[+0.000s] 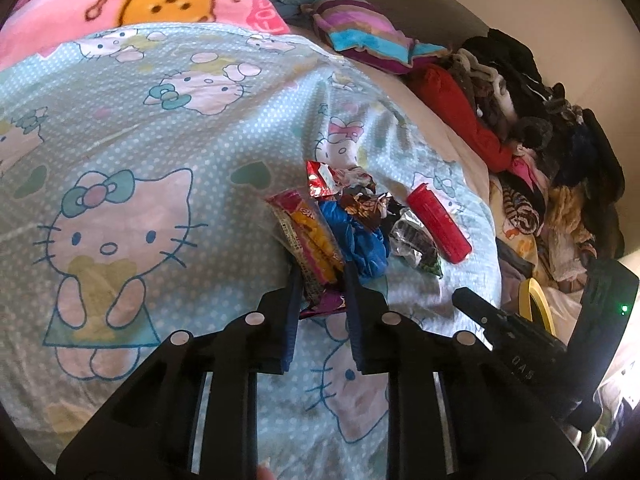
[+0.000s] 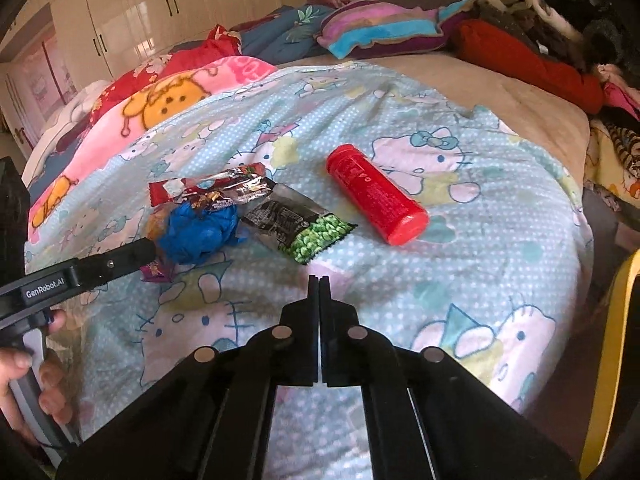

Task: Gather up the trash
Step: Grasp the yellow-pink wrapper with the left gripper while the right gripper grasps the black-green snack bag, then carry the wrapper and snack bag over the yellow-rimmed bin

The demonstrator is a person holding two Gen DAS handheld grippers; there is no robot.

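A pile of trash lies on the Hello Kitty bedspread [image 1: 120, 128]: a yellow-red snack wrapper [image 1: 310, 236], a crumpled blue bag [image 1: 362, 236], a brown foil wrapper [image 1: 362, 200], a green-pea packet [image 2: 304, 224] and a red tube bottle [image 2: 376, 194]. My left gripper [image 1: 320, 276] is open, its jaws on either side of the near end of the yellow-red wrapper. My right gripper [image 2: 319, 280] is shut and empty, hovering above the bedspread in front of the pea packet. The left gripper also shows in the right wrist view [image 2: 120, 258], beside the blue bag [image 2: 196, 234].
A heap of clothes [image 1: 532, 140] lines the bed's right side. Pillows and blankets [image 2: 372, 28] lie at the head. A yellow chair rim [image 2: 616, 344] stands at the right. White wardrobes [image 2: 160, 4] stand behind the bed.
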